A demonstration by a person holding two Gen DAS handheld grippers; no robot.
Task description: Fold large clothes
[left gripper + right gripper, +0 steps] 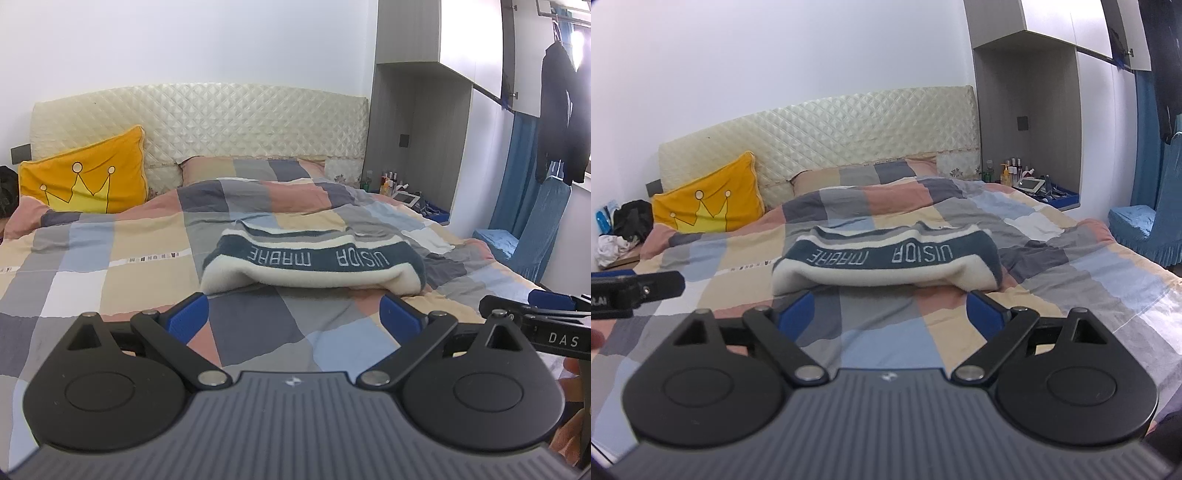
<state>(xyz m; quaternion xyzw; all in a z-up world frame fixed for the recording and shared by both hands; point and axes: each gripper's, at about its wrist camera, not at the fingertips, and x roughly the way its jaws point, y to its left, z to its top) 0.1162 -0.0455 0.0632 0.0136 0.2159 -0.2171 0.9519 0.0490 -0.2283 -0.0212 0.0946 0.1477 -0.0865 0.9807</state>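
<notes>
A folded cream and dark teal sweater (314,264) (886,260) with white lettering lies on the checked bedspread (110,258) (1071,266), its thick cream fold facing me. My left gripper (293,314) stands open just short of that fold, blue pads wide apart, nothing between them. My right gripper (890,308) is open the same way in front of the sweater and holds nothing. In the left wrist view the right gripper (535,314) shows at the right edge. In the right wrist view the left gripper's tip (639,288) shows at the left edge.
An orange crown cushion (85,181) (709,201) leans on the quilted headboard (221,118). A bedside shelf with small bottles and a tablet (1030,181) is at the right. A blue-covered chair (1145,229) stands beside the bed. Dark clothes (561,110) hang at the right.
</notes>
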